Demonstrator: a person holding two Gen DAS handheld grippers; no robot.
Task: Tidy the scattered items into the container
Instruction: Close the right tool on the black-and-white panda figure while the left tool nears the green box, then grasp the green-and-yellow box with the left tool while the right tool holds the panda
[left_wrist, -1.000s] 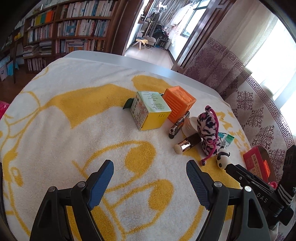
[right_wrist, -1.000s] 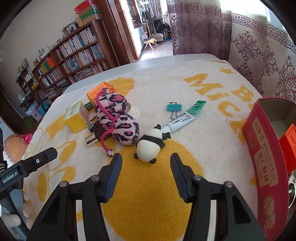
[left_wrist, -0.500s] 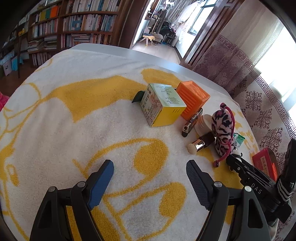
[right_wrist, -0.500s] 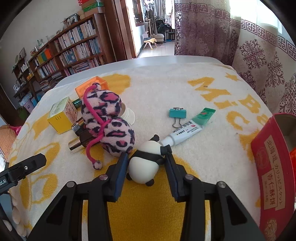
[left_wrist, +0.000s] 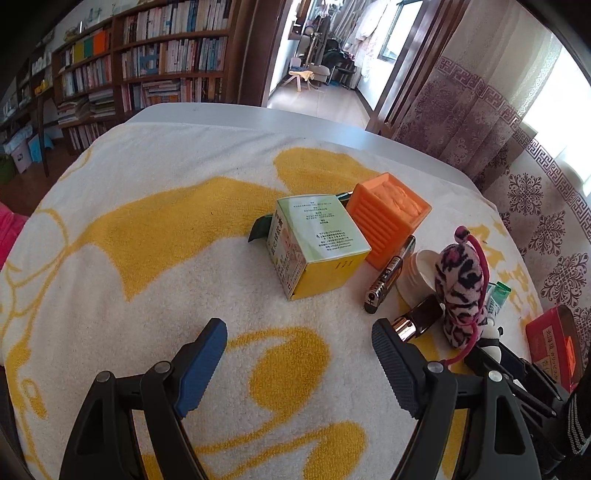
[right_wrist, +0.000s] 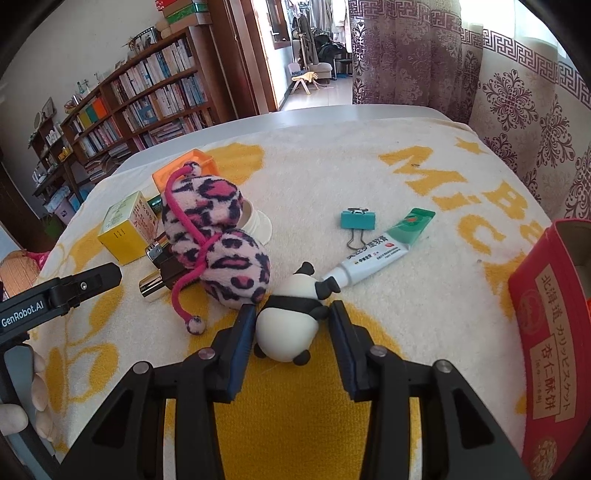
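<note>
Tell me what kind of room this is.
Most likely a home living room or study: tall bookshelves packed with books, patterned curtains at a bright window, and a table under a yellow-and-white towel strewn with household bits.

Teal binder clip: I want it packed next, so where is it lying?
In the right wrist view, the teal binder clip lies on the towel right of centre, just left of the ointment tube and beyond the panda.

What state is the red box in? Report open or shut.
Open: the red box has no lid on top, and the right wrist view looks into its hollow, where an orange item sits.
</note>
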